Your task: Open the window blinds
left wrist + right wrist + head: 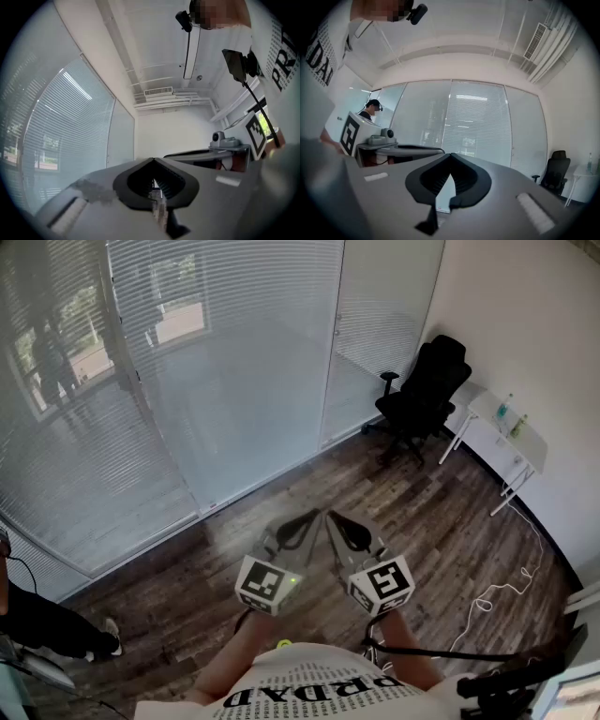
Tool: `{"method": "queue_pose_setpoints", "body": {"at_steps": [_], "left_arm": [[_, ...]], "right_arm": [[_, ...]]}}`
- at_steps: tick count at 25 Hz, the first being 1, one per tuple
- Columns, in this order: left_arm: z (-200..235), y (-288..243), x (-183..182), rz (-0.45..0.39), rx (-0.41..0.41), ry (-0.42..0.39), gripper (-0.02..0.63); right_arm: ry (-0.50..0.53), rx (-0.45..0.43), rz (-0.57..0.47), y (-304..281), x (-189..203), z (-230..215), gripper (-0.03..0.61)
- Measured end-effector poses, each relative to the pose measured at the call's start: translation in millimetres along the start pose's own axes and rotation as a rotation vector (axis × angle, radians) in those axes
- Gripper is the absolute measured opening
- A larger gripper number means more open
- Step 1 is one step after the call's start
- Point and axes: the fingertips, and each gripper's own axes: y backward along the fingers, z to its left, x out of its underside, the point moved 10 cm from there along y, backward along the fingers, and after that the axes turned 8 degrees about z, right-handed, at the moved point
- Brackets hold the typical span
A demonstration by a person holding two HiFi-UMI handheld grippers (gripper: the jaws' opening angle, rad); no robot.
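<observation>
the left gripper [302, 527] and right gripper [343, 531] sit side by side, tips nearly touching, each with jaws pinched together on nothing. the window blinds [234, 362] hang lowered from ten to twelve o'clock, well apart from them, with a black office chair [424, 395] at two o'clock.

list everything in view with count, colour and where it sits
window blinds: several panels, white, across the glass wall ahead
office chair: one, black, far right corner
table: one, white, against the right wall
bottles: two, colour unclear, on that table
cable: one, white, on the floor at right
floor: one, dark wood, underfoot
other person: one, dark clothes, left edge
shirt: one, white with black print, bottom edge
left gripper: one, grey, low centre, jaws together, empty
right gripper: one, grey, beside it, jaws together, empty
</observation>
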Motion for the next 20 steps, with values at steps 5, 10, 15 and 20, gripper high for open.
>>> {"method": "queue_pose_setpoints", "body": {"at_steps": [5,10,15,20], "left_arm": [[5.8,-3.5,-0.9,-0.002,-0.006,-0.005,-0.006],[6.6,-2.7,8.2,0.005,0.005,0.013,-0.006],[13.5,-1.9,9.1,0.001,0.014,0.022,-0.006],[14.7,3.8,14.2,-0.001,0.022,0.033,-0.006]], "right_arm": [[-0.003,-0.002,0.007,-6.9,0.1,-3.4,0.008],[-0.047,0.010,-0.015,-8.7,4.6,-2.0,0.009],[-0.041,0.033,-0.008,-13.3,2.5,-3.0,0.009],[-0.045,0.045,-0.011,-13.5,7.0,2.4,0.009]]}}
